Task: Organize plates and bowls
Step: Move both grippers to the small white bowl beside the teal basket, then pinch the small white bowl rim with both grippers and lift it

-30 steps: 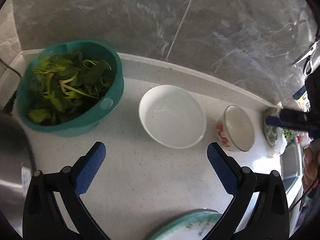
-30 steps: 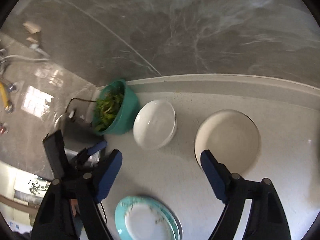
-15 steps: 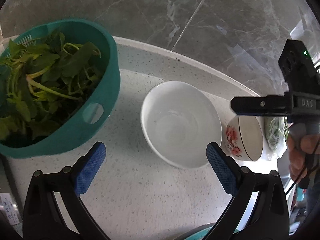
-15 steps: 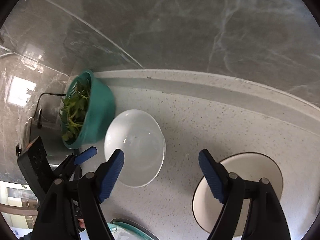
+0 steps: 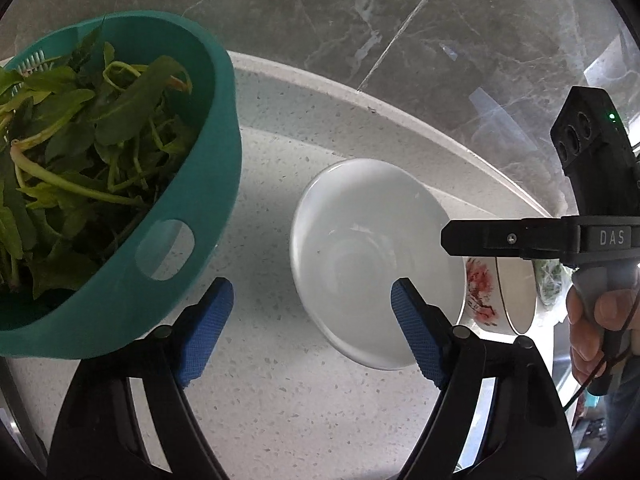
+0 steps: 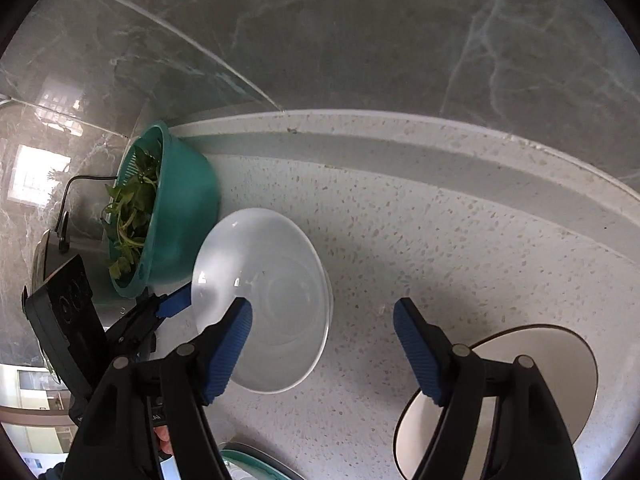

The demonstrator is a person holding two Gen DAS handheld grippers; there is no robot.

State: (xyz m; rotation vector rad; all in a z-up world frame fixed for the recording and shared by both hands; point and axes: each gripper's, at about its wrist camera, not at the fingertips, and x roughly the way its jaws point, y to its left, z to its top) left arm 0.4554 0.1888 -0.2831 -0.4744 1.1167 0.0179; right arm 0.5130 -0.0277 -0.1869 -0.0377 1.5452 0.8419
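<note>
A plain white bowl (image 5: 372, 260) stands empty on the speckled counter; it also shows in the right wrist view (image 6: 264, 300). My left gripper (image 5: 312, 332) is open, its right finger over the bowl's near rim and its left finger outside it. My right gripper (image 6: 322, 344) is open, its left finger over the bowl's near rim. A cream bowl with red flowers (image 5: 504, 296) stands just right of the white bowl and shows in the right wrist view (image 6: 520, 380) too. A teal-rimmed plate (image 6: 256, 466) peeks in at the bottom edge.
A teal colander of leafy greens (image 5: 100, 184) stands left of the white bowl, almost touching it in the right wrist view (image 6: 168, 208). A raised counter lip (image 6: 400, 136) and marble wall run behind. A steel pot with a cord (image 6: 48, 256) sits far left.
Both grippers have moved in toward the white bowl, which now looms larger. My right gripper has swung left, from over the cream bowl to the white bowl's rim.
</note>
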